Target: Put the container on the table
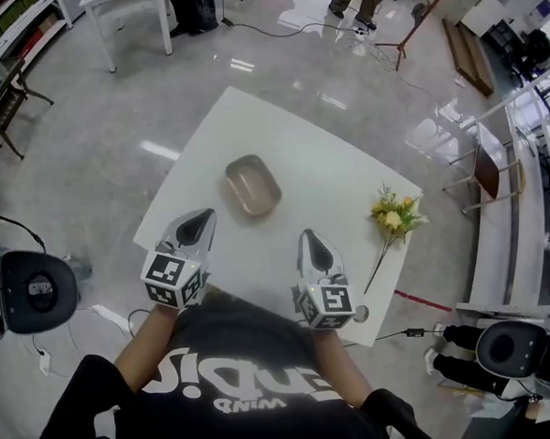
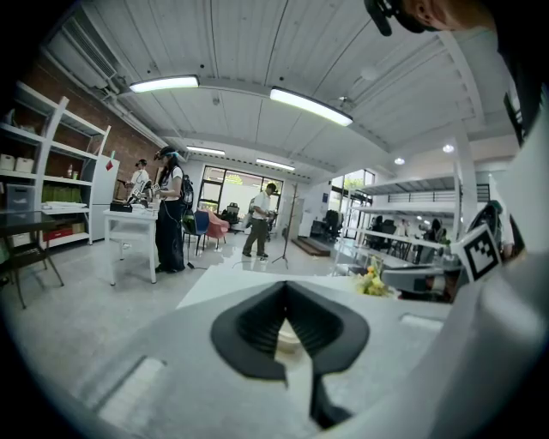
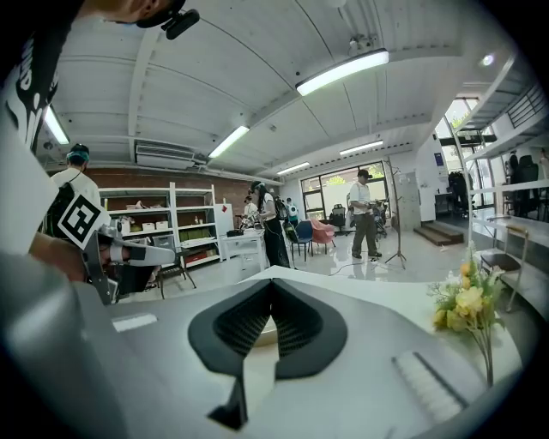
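Observation:
A shallow tan rectangular container (image 1: 253, 185) sits upright on the white table (image 1: 321, 178), near its middle. My left gripper (image 1: 203, 217) hovers just short of the container's near left side, jaws closed tip to tip with nothing between them. My right gripper (image 1: 308, 238) is to the container's near right, also shut and empty. In the left gripper view the left gripper (image 2: 286, 288) points at the container (image 2: 289, 339), glimpsed in the gap under the jaw tips. The right gripper (image 3: 272, 285) likewise frames a sliver of the container (image 3: 265, 333).
A sprig of yellow flowers (image 1: 393, 218) lies near the table's right corner, also seen as flowers (image 3: 464, 304) in the right gripper view. A black round device (image 1: 38, 289) stands at the left, another black device (image 1: 509, 346) at the lower right. People stand far behind on the shiny floor.

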Demonstrator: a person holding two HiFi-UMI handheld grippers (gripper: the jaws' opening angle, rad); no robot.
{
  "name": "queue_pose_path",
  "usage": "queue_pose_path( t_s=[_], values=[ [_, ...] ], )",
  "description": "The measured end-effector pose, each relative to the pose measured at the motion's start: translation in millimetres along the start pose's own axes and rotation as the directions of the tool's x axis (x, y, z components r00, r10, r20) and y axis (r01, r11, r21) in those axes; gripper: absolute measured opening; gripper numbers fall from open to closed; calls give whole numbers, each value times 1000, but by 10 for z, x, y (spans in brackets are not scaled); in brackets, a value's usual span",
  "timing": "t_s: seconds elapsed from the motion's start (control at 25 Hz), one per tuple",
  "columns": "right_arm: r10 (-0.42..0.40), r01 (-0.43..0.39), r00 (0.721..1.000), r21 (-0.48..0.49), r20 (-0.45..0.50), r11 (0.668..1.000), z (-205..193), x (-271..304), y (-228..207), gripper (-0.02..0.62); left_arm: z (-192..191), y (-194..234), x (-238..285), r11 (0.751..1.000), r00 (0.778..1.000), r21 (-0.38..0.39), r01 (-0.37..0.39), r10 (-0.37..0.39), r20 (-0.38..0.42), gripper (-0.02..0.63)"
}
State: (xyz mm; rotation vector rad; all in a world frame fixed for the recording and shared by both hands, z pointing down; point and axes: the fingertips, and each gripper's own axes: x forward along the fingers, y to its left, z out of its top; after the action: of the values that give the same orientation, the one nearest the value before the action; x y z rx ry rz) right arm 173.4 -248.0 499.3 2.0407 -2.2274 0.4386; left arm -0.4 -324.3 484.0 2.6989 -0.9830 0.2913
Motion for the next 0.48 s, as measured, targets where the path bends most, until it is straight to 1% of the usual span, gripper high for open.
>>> queue_pose_path(
  t_s=[0.12, 0.28, 0.48],
  values=[
    [-4, 4, 1000, 16, 1, 1000, -28, 31, -19, 0, -43, 27, -6, 1000, 1000, -2, -7, 7, 1, 3],
    [-6, 6, 1000, 23, -30, 1000, -57, 34, -48, 0, -67, 29, -26, 1000, 1000, -2, -14, 14, 5, 2],
    [-24, 25, 999, 48, -33, 999, -178, 22, -166, 0, -123, 7, -20, 1000, 1000, 0, -21, 21, 11, 2]
  ],
)
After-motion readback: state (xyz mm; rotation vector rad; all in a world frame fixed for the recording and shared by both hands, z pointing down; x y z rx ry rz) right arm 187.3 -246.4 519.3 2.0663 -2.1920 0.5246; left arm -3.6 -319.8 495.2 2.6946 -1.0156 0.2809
